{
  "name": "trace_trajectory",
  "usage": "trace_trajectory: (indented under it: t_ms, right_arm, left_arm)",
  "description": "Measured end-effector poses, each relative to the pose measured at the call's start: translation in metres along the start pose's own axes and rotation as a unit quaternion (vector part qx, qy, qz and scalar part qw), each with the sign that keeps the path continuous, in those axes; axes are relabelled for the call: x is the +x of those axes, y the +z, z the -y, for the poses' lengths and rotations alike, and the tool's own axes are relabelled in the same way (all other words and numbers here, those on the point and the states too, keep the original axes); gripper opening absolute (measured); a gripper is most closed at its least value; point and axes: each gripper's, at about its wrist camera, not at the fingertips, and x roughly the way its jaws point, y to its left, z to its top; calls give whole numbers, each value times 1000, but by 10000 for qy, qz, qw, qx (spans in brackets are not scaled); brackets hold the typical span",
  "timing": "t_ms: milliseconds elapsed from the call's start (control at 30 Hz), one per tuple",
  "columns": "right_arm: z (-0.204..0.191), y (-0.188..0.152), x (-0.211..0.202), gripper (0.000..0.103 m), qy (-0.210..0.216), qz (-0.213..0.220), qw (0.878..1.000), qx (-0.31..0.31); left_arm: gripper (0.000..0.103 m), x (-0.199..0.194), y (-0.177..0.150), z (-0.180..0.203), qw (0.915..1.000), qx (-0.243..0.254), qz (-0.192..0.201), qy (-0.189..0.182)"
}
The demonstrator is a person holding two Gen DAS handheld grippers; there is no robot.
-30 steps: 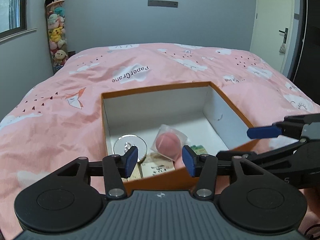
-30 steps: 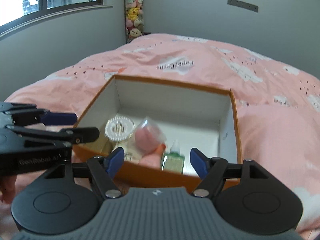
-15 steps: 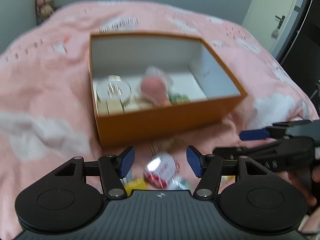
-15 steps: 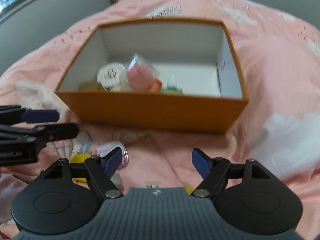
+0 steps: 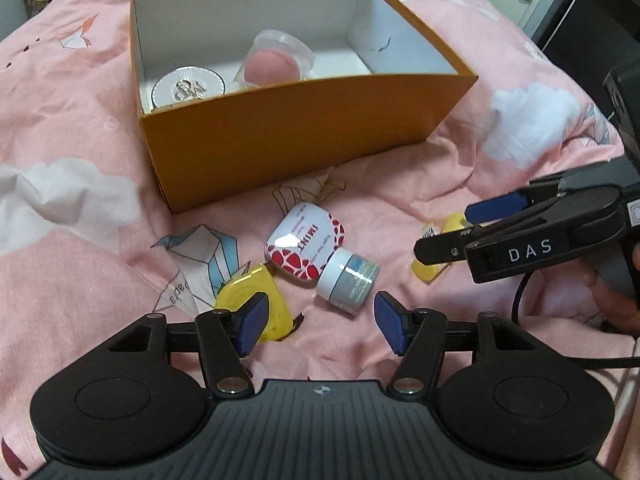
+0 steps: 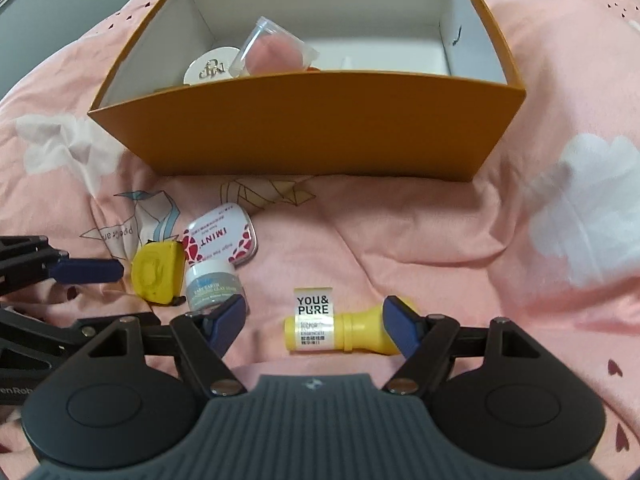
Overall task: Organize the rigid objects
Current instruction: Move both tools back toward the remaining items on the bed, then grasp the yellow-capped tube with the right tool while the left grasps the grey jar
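An orange box (image 5: 304, 132) (image 6: 312, 128) stands on the pink bed, holding a clear case with a pink puff (image 5: 276, 60) and a round silver compact (image 5: 188, 88). In front of it lie a white-and-red mint tin (image 5: 304, 248) (image 6: 222, 240), a small grey jar (image 5: 347, 282) (image 6: 212, 286), a yellow tape measure (image 5: 256, 296) (image 6: 156, 268) and a yellow bottle (image 6: 344, 330) (image 5: 436, 252). My left gripper (image 5: 320, 326) is open just short of the jar. My right gripper (image 6: 314, 326) is open around the yellow bottle, not touching it.
The pink quilt (image 6: 480, 240) with cloud and crane prints is rumpled around the items. A dark piece of furniture (image 5: 592, 8) stands at the bed's right side. The right gripper's fingers (image 5: 496, 208) reach in from the right in the left wrist view.
Both grippers have drawn back from over the box and tilted down toward the loose items in front of it. Both stay open.
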Motion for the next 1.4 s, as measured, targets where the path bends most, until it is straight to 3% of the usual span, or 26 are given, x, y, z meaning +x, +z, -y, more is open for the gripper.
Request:
trace_trajectory:
  t_ms: [200,267,400,667,933,1033,1100,1233,1400]
  right_arm:
    - [7,-1,1,75,-8,-77,9998,172]
    - [5,-1,2,69,7,-80,9999,118]
    - [7,-2,0,67,10,-92,9999,97]
    - [31,-9,-3,68,-149,-138,9974,687]
    - [49,-7,11,74,40,-333,9923,1188]
    - [57,-6,19,74,236,-432,9884,1435]
    - [59,-5,23,71,333,-470,9862,1551]
    - [53,-1,27,53,521,-425,9875,1423]
    - [34,5,29,52,901,-277,9913,920]
  left_arm:
    - [70,5,5,0,9997,70,98,-199]
    - [68,11,9,5,9994,213,133,-232]
    - [68,30,12,22,9972,744,-75,-47]
    - [68,48,10,28,9958,883,-253,2]
    - [47,55,12,27,9962,796,-352,-2]
    - [45,55,12,26,9964,769,-359,-47]
    - [45,56,12,25,9967,724,-361,-57]
    - [45,55,13,23,9976,615,-317,-74]
    - [45,52,12,22,9984,501,-257,-62]
